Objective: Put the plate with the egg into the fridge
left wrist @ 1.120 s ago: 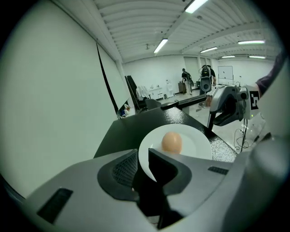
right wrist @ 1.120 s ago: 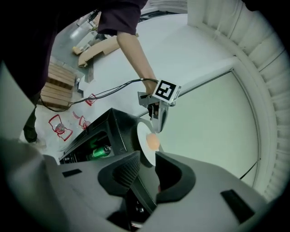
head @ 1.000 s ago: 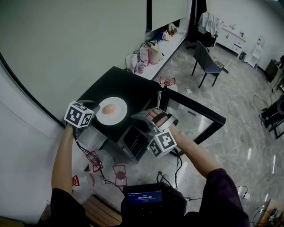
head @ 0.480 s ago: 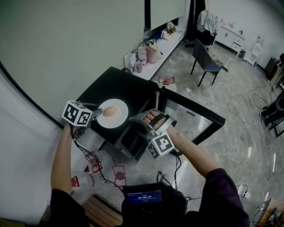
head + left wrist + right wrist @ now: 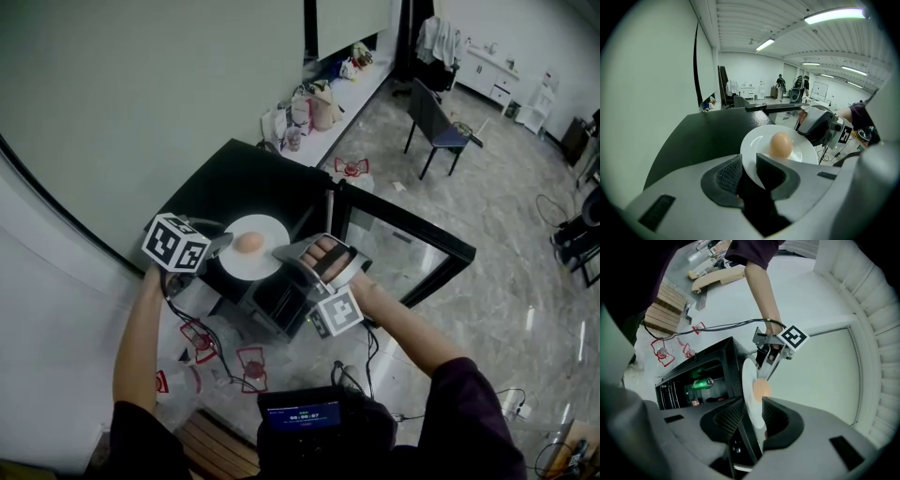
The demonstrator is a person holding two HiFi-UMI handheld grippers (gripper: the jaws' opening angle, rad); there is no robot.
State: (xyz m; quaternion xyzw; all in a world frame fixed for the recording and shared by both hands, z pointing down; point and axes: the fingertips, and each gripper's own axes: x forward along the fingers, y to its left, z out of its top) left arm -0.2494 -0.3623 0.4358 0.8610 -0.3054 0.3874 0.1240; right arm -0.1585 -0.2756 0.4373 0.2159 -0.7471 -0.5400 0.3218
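A white plate (image 5: 265, 260) carrying a brown egg (image 5: 248, 243) hangs over the front edge of the black fridge top (image 5: 244, 183). My left gripper (image 5: 223, 246) is shut on the plate's left rim; in the left gripper view the rim (image 5: 759, 145) sits pinched between the pads and the egg (image 5: 781, 144) lies just beyond. My right gripper (image 5: 286, 253) is at the opposite rim, and its jaws are opening. In the right gripper view the plate's edge (image 5: 750, 390) stands between them with the egg (image 5: 761, 388) behind. The fridge's glass door (image 5: 412, 246) stands open to the right.
A green can (image 5: 702, 383) lies on a shelf inside the fridge. Red wire stands (image 5: 225, 361) and cables lie on the floor below. A chair (image 5: 436, 131) and bags on a ledge (image 5: 309, 108) are farther off. A wall runs along the left.
The left gripper has carried the plate and egg rightward toward the fridge's front edge. The right gripper has moved in so the plate's rim is between its jaws.
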